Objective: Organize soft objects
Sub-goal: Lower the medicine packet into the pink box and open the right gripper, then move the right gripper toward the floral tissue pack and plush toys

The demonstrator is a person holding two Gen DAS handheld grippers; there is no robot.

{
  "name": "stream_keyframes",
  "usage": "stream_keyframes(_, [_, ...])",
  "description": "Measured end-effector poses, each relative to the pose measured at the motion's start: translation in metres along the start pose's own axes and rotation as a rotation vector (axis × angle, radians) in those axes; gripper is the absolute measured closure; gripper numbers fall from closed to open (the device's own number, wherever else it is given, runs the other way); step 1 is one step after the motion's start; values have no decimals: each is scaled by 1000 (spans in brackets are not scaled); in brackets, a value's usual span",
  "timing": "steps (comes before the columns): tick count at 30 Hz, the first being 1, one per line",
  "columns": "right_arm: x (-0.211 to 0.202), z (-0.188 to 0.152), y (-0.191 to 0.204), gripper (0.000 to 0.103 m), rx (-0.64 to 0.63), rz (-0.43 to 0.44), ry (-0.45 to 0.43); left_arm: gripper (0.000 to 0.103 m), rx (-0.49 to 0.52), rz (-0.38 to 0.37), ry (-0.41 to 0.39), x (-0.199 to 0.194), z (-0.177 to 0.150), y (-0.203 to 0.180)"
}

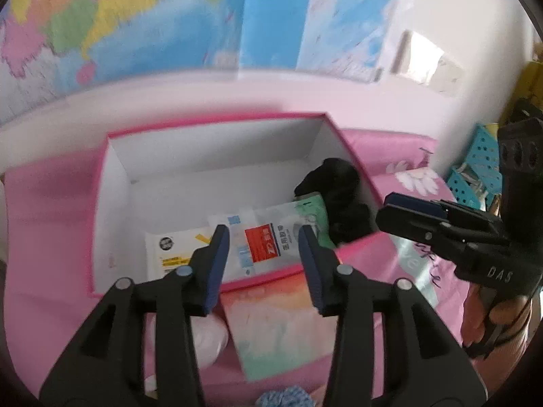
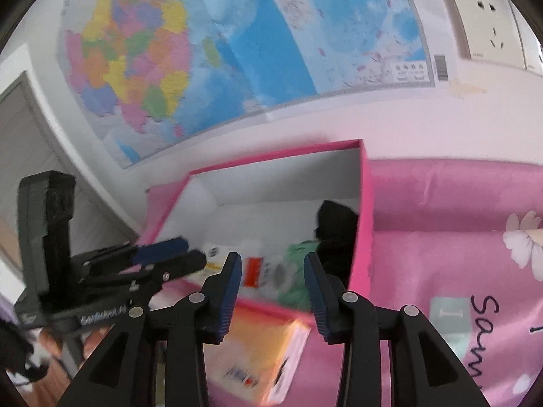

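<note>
A pink box [image 1: 101, 203] with a white inside stands open on the pink cloth. In it lie a black soft item [image 1: 339, 190], a green packet [image 1: 314, 213], a white packet with a red label [image 1: 268, 244] and a white and yellow packet [image 1: 169, 251]. My left gripper [image 1: 263, 264] is open and empty, just above the box's near rim. My right gripper [image 2: 273, 288] is open and empty at the near rim [image 2: 271, 307]. It shows from the side in the left wrist view [image 1: 417, 210]. A pastel tissue pack [image 1: 278, 325] lies in front of the box.
A white soft item [image 1: 210, 339] and a blue knitted piece [image 1: 285, 396] lie near the tissue pack. A blue perforated basket [image 1: 475, 169] stands at the right. A map [image 2: 237, 51] hangs on the wall behind the box. A wall socket [image 2: 488, 23] is at the right.
</note>
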State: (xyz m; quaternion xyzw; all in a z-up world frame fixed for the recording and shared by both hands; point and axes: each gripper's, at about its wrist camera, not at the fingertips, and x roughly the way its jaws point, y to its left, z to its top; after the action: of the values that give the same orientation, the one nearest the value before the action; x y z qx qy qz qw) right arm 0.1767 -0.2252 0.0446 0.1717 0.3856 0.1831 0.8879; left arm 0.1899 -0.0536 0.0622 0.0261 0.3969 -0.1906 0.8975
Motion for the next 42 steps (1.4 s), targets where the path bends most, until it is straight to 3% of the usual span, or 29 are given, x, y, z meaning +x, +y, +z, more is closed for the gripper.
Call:
stream_keyframes(2, [-13, -5, 8, 62, -26, 20, -14, 49, 24, -30, -49, -22, -10, -1])
stream_keyframes(7, [-51, -23, 35, 55, -102, 133, -42, 43, 59, -58, -125, -70, -38, 4])
stream_keyframes(13, [-80, -41, 58, 52, -123, 228, -40, 43, 73, -78, -106, -89, -79, 8])
stream_keyframes(19, [-104, -70, 67, 52, -120, 277, -12, 43, 115, -138, -43, -99, -127, -2])
stream_keyframes(25, [-121, -110, 63, 52, -104, 285, 66, 43, 168, -278, 35, -99, -166, -33])
stream_keyframes(31, [-122, -147, 42, 51, -65, 220, 161, 43, 205, -413, 158, -86, -198, -70])
stream_keyframes(35, [-106, -168, 27, 51, -35, 182, 233, 43, 221, -403, 208, -77, -213, -82])
stream_keyframes(39, [-86, -188, 11, 51, -9, 130, 290, 43, 174, -444, 275, -64, -218, -83])
stream_keyframes(42, [-73, -197, 4, 51, 21, 148, 317, 47, 130, -453, 340, -49, -225, -81])
